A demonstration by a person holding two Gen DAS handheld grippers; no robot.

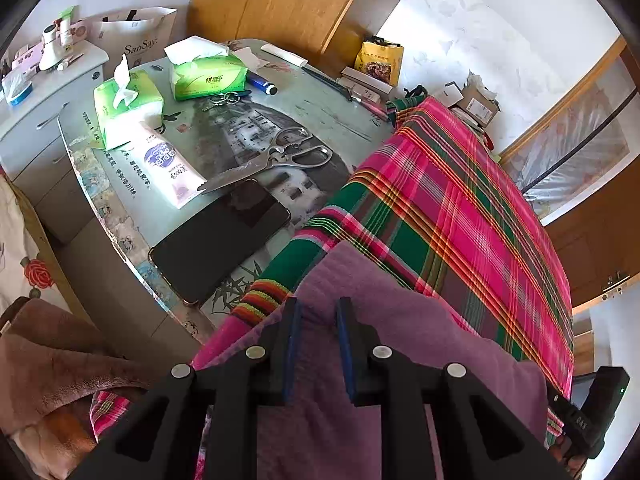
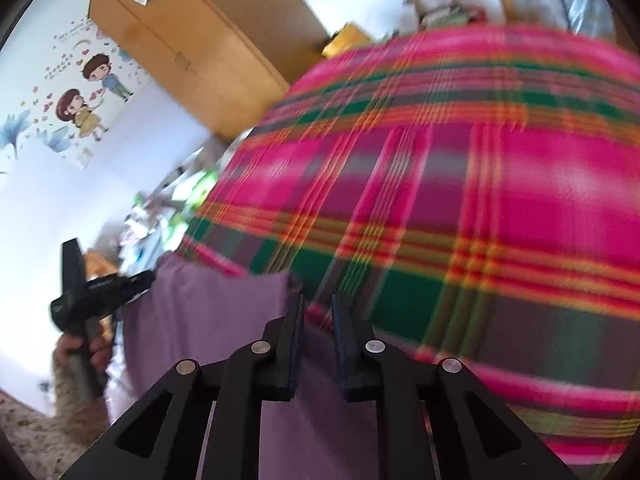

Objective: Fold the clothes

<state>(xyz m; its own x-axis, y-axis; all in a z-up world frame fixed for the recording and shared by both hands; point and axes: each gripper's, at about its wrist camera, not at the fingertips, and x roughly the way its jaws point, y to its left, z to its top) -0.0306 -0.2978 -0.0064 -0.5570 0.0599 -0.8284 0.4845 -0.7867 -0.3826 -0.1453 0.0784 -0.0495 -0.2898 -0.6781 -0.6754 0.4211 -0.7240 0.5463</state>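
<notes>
Clutter is crowding the far side of the table point(image 1: 328, 112): two tissue packs point(image 1: 128, 100), a tube point(image 1: 170, 168), scissors point(image 1: 280, 156) and a dark phone point(image 1: 220, 240) are lying close together, leaving little bare surface between them. The plaid cloth point(image 1: 460, 200) is lying bare beyond the purple garment point(image 1: 360, 308), offering open passage there.

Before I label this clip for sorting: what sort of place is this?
Likely a lived-in bedroom at home: a wooden wardrobe, cartoon wall stickers, and a cluttered table with tissue packs, scissors and a phone.
</notes>
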